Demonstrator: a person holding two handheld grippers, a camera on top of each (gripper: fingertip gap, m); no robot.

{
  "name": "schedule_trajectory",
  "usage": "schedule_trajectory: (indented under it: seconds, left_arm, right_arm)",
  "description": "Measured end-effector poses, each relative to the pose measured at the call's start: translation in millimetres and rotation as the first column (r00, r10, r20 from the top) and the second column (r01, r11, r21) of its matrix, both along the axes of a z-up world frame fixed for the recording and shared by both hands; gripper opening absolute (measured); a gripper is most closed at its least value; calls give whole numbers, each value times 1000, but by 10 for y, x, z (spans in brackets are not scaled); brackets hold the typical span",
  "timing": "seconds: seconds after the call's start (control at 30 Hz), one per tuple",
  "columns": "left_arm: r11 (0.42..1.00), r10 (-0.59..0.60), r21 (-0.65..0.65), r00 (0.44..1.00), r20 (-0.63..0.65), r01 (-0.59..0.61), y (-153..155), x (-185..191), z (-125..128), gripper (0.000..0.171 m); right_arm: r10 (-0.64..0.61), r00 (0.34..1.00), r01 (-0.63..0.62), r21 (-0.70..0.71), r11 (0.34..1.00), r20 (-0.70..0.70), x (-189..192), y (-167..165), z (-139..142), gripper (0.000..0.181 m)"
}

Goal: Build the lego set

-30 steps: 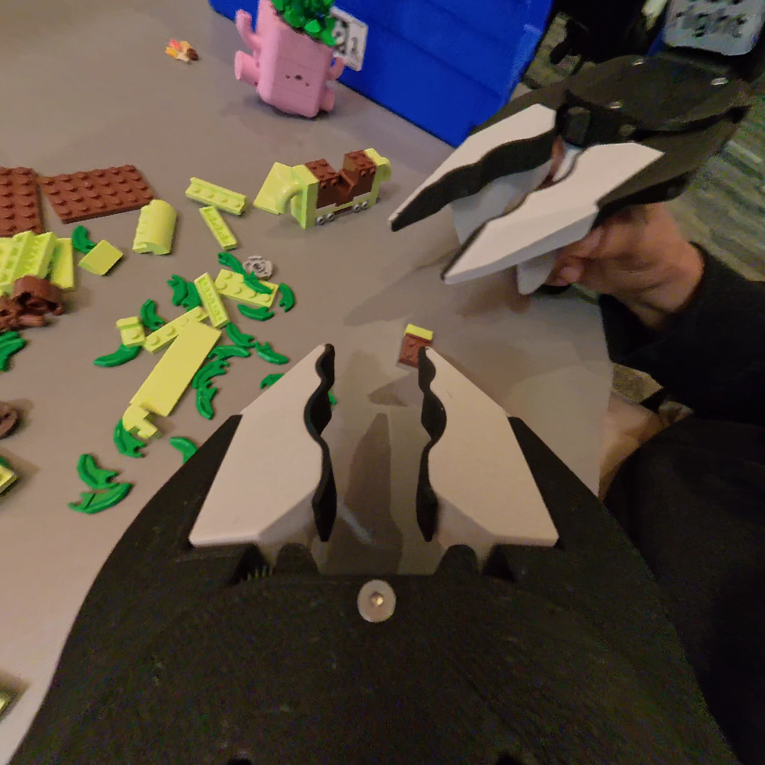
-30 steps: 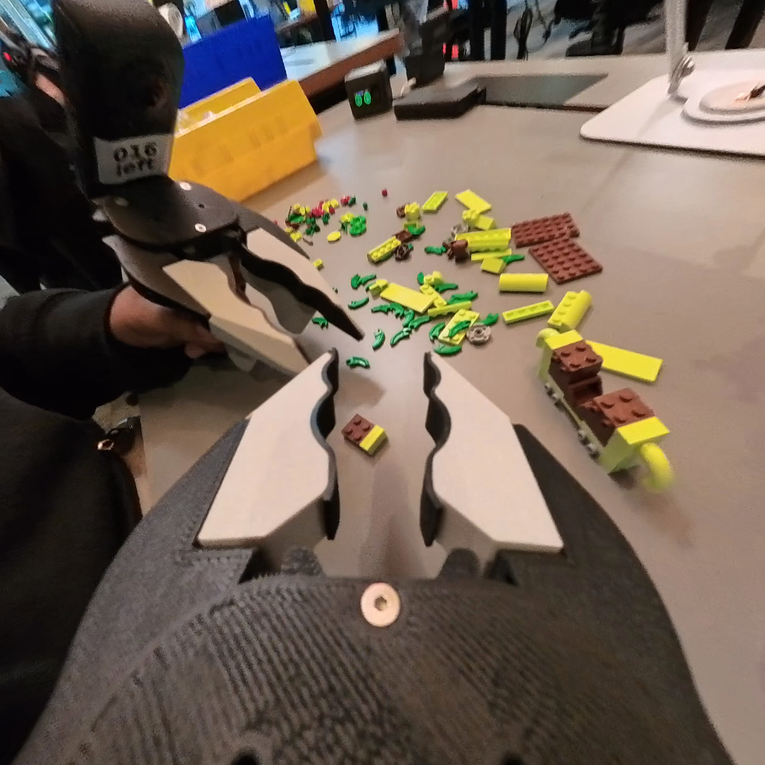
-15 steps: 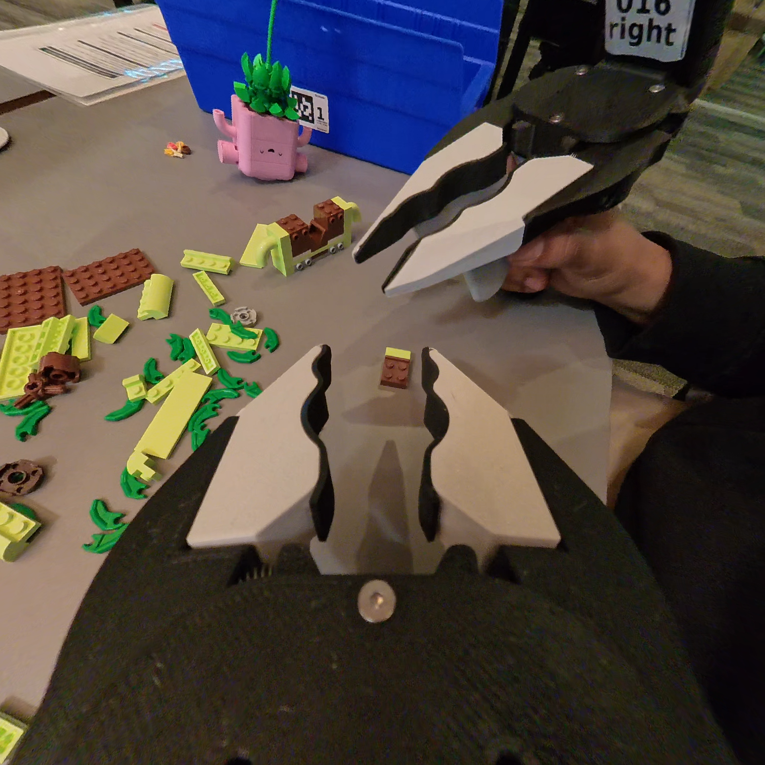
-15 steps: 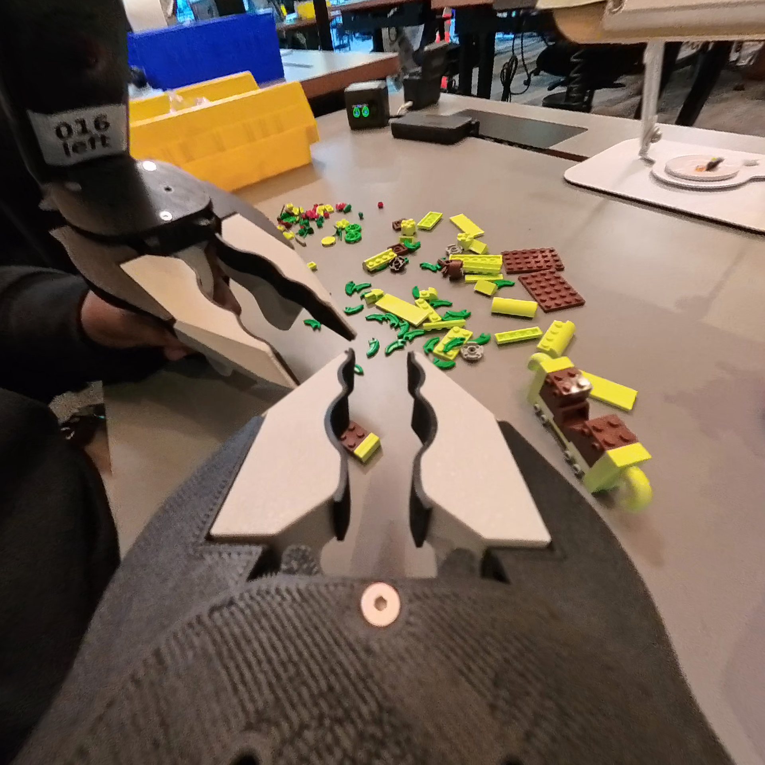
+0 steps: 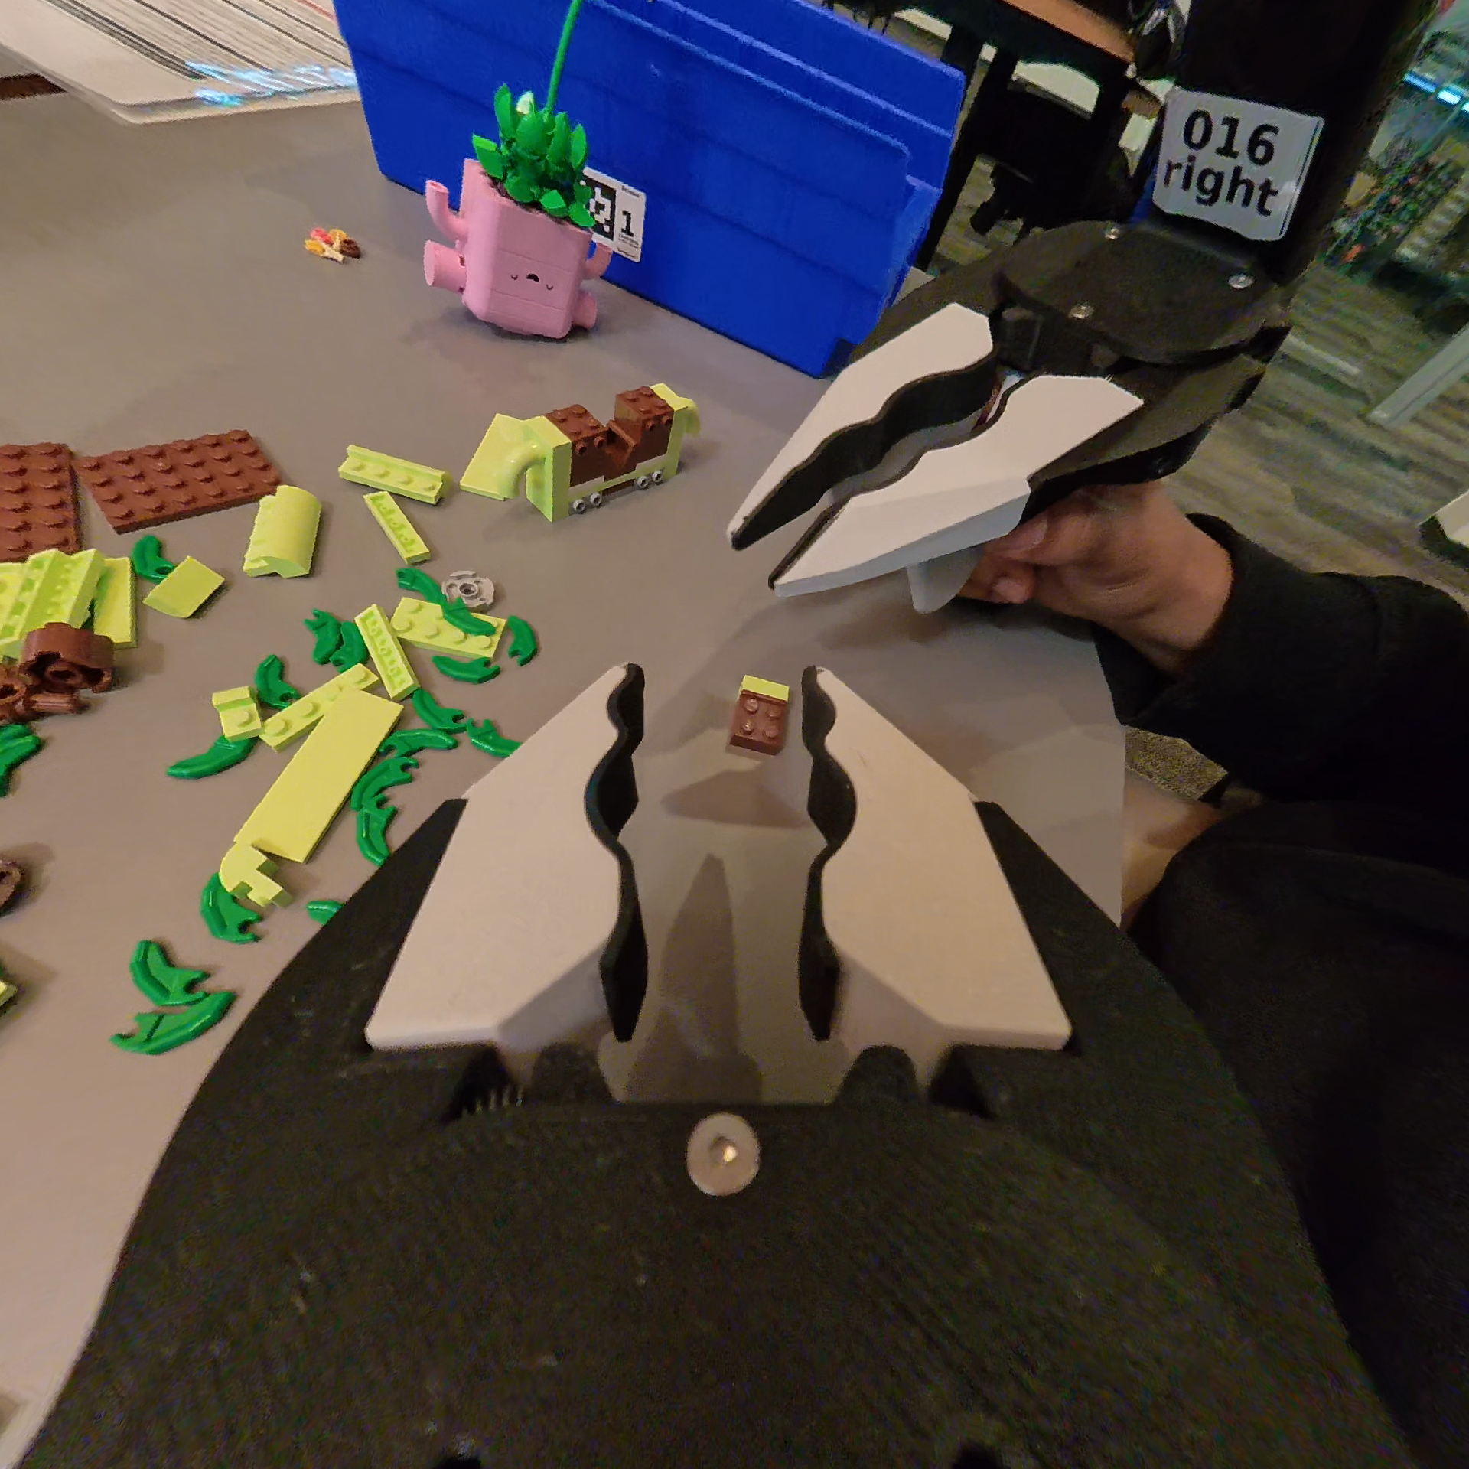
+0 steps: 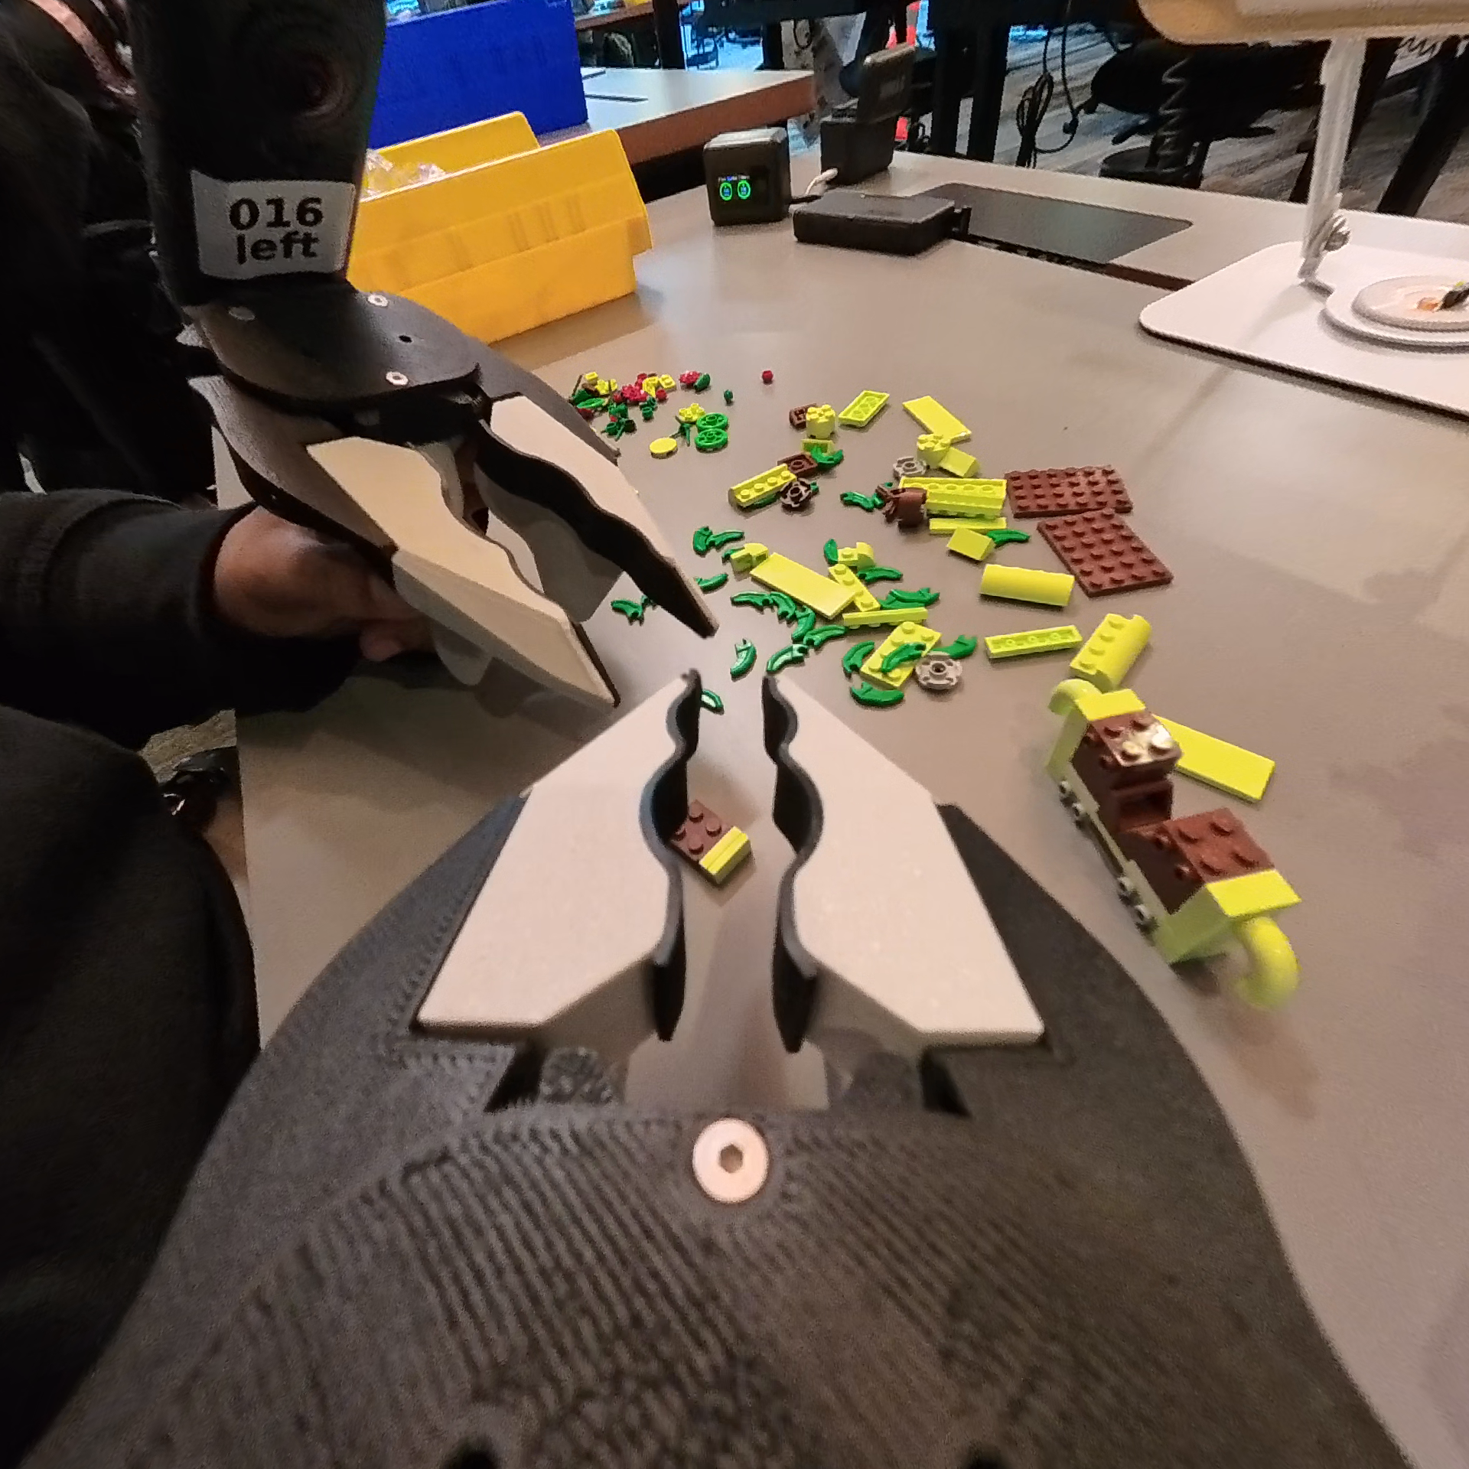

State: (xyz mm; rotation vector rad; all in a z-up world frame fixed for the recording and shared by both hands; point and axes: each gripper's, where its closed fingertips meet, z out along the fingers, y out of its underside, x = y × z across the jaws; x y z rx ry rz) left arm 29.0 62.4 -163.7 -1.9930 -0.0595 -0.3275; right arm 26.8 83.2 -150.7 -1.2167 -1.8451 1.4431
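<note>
While both grippers are hovering empty over the table (image 5: 199,334), left gripper (image 5: 719,691) gaping wide, right gripper (image 6: 727,695) narrowed but not clamping, a small brown-and-lime piece (image 5: 761,715) is lying between them. Farther out, the half-built base (image 5: 604,457) is waiting; loose bricks (image 6: 866,588) are lying scattered. Most building is looking undone.
</note>
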Motion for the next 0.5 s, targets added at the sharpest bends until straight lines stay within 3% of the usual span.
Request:
schedule_trajectory:
  seconds: [0.5]
  left_arm:
    - [1000, 1, 0, 1000, -4, -1, -1, 0, -1, 37]
  right_arm:
    - [64, 998, -64, 15, 998, 1, 43, -96, -12, 23]
